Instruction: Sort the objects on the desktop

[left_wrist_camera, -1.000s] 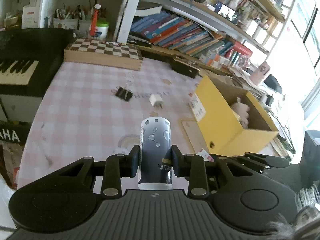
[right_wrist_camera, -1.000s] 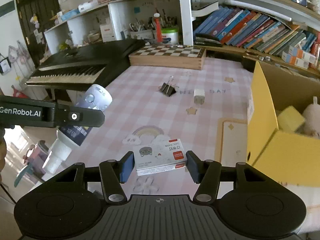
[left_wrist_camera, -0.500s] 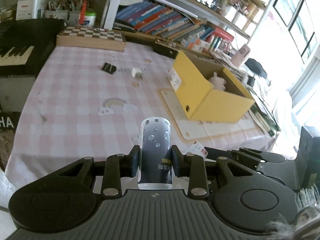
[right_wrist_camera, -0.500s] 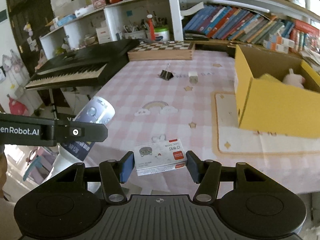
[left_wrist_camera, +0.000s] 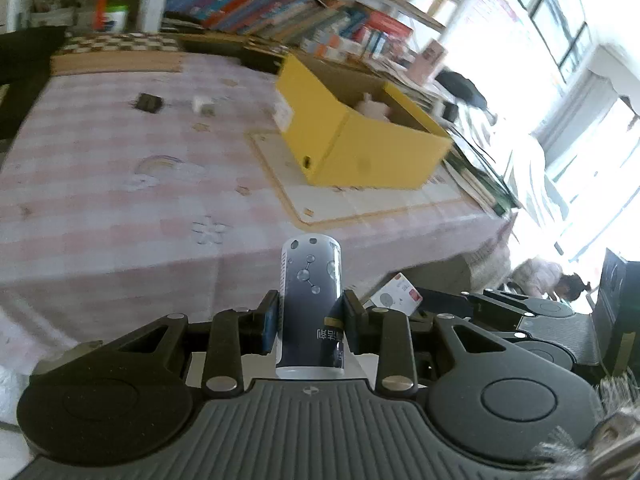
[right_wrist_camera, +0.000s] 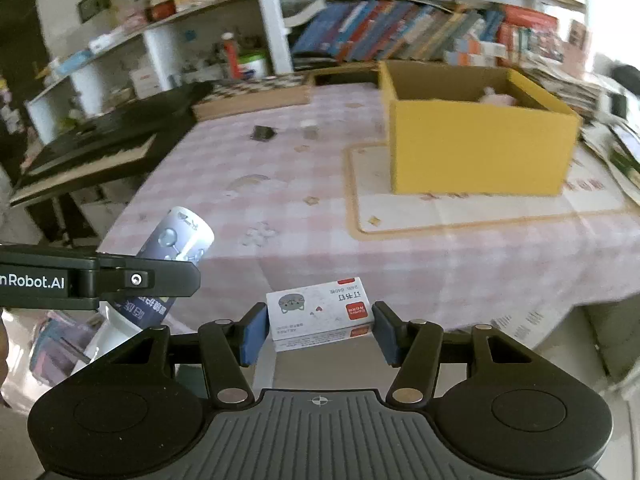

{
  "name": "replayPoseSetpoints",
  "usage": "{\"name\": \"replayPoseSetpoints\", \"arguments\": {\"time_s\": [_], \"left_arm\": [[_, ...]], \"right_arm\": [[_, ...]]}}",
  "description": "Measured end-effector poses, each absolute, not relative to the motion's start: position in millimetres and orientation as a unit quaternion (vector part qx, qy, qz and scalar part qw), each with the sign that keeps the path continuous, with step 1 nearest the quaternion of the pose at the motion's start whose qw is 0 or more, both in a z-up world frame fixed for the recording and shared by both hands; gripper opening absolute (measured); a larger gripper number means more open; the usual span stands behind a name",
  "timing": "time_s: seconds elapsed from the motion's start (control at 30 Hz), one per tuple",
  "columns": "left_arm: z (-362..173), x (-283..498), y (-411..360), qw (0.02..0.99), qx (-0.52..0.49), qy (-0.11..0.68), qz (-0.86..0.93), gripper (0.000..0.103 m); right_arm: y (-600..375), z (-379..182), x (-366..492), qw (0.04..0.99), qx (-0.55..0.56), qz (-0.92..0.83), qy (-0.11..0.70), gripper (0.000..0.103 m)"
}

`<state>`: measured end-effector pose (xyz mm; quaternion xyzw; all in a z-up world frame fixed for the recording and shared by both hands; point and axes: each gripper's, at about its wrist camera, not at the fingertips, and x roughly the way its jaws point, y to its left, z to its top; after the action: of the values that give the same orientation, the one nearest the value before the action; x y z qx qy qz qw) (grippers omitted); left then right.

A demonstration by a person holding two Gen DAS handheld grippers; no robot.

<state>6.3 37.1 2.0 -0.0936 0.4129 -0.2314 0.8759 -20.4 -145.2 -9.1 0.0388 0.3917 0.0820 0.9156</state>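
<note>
My left gripper [left_wrist_camera: 310,312] is shut on a dark blue and white tube [left_wrist_camera: 311,300], held off the table's near edge. The tube also shows in the right wrist view [right_wrist_camera: 172,252]. My right gripper [right_wrist_camera: 318,326] is shut on a small white staple box [right_wrist_camera: 320,312] with a cat picture; the box also shows in the left wrist view [left_wrist_camera: 396,292]. A yellow cardboard box [right_wrist_camera: 476,148] stands open on a mat on the pink checked table [right_wrist_camera: 280,200], with a plush toy [right_wrist_camera: 494,98] inside. A black binder clip [right_wrist_camera: 263,133] and a small white block [right_wrist_camera: 309,130] lie on the far side of the table.
A black keyboard piano [right_wrist_camera: 100,148] stands left of the table. A wooden chessboard box [right_wrist_camera: 256,96] lies at the far edge. Bookshelves [right_wrist_camera: 400,36] line the back wall. Papers and books [right_wrist_camera: 616,148] lie piled right of the yellow box.
Both grippers have pulled back from over the table to beyond its near edge, each still holding its object. The view has swung right, toward the yellow box.
</note>
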Motion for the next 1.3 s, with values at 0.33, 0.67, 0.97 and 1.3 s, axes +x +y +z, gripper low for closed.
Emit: {"name": "replayPoseSetpoints", "arguments": {"time_s": [0.33, 0.67, 0.97, 1.3], "left_arm": [[-3, 14, -1, 0.857, -0.067, 0.424, -0.286, 0.03], [0, 31, -33, 0.848, -0.057, 0.425, -0.311, 0.03], [4, 56, -63, 0.849, -0.058, 0.423, -0.312, 0.03], [6, 83, -104, 0.847, -0.054, 0.422, -0.318, 0.03]], "right_arm": [[-178, -14, -36, 0.916, 0.066, 0.024, 0.396, 0.056], [-211, -11, -29, 0.916, 0.074, 0.0, 0.395, 0.056], [-240, -7, -7, 0.915, 0.07, 0.0, 0.397, 0.056], [-279, -6, 20, 0.914, 0.071, 0.0, 0.4, 0.056]]}}
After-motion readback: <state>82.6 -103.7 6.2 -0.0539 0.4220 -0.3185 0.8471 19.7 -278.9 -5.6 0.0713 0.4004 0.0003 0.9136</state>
